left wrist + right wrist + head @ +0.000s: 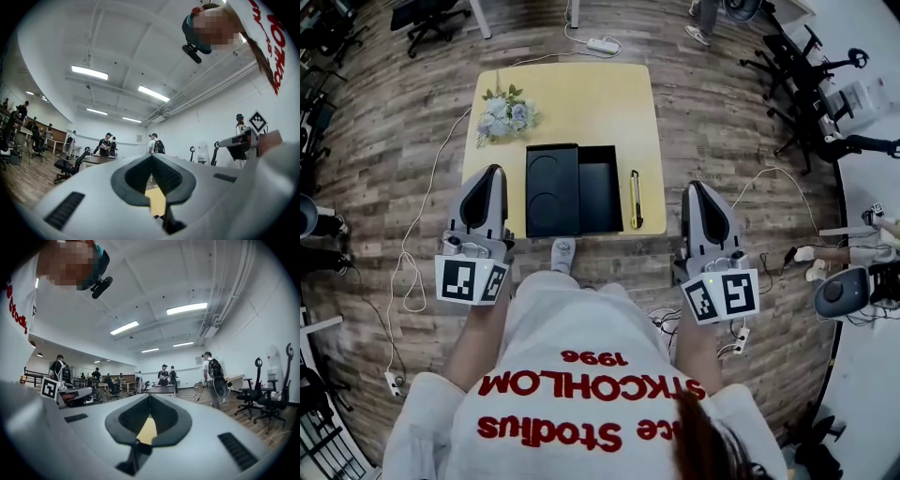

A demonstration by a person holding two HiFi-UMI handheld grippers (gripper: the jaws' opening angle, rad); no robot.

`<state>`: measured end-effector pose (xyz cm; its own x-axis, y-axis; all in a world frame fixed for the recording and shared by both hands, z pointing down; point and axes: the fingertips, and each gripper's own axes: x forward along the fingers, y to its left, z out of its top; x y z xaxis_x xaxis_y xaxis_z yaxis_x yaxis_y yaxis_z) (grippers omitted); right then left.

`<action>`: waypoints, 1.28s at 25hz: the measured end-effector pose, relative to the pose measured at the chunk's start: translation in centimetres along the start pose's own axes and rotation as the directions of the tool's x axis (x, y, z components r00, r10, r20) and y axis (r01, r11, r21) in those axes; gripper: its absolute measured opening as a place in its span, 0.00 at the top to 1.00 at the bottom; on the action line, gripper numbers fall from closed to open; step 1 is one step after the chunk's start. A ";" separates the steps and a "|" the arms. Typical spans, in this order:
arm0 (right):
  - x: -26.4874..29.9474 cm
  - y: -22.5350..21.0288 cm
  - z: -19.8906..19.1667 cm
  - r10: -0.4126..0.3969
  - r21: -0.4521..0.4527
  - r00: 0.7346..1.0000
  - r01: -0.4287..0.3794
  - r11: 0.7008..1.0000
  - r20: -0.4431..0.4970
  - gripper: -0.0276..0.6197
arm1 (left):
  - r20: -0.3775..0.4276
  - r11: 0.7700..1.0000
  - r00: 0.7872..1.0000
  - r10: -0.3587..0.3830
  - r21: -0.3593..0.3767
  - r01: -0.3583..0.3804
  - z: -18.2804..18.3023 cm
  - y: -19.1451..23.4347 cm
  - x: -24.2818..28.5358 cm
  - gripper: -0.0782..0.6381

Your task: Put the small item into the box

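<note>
Three cameras: one overhead, two on the tongs.
The head view looks steeply down from well above onto the desk [581,98], with the left tongs [495,171] and right tongs [694,186] flanking its near edge. Each gripper view looks close along its own jaws, out and up toward the ceiling [131,42] — both catch a sliver of the desk, shared with the head view.

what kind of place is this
Probably an open-plan office or lab: rolling office chairs, ceiling strip lights, people gathered at a desk, and a small yellow table on wood-look flooring.
</note>
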<state>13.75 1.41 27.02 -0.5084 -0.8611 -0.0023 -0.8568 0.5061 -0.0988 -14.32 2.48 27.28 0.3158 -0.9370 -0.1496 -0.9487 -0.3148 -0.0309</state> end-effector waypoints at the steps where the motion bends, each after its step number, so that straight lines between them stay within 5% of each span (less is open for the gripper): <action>1: 0.7 -0.2 0.0 -0.006 -0.001 1.000 0.006 1.000 0.000 0.95 | 0.002 1.000 1.000 -0.008 -0.002 0.008 -0.1 0.4 0.8 0.88; 17: 8.5 -2.5 -1.0 -0.107 0.028 0.993 0.108 0.994 -0.054 0.95 | -0.014 0.989 0.990 -0.139 -0.050 0.138 -2.5 4.8 10.3 0.88; 32: 11.1 -4.7 -0.2 -0.016 0.022 0.996 0.018 1.000 -0.083 0.95 | -0.028 0.995 0.996 -0.081 -0.065 0.079 -3.3 3.1 12.0 0.88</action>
<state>12.10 -10.49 27.70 -0.5000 -0.8621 0.0820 -0.8637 0.4895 -0.1204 -13.40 -10.22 28.69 0.3917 -0.9124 -0.1184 -0.9176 -0.3968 0.0217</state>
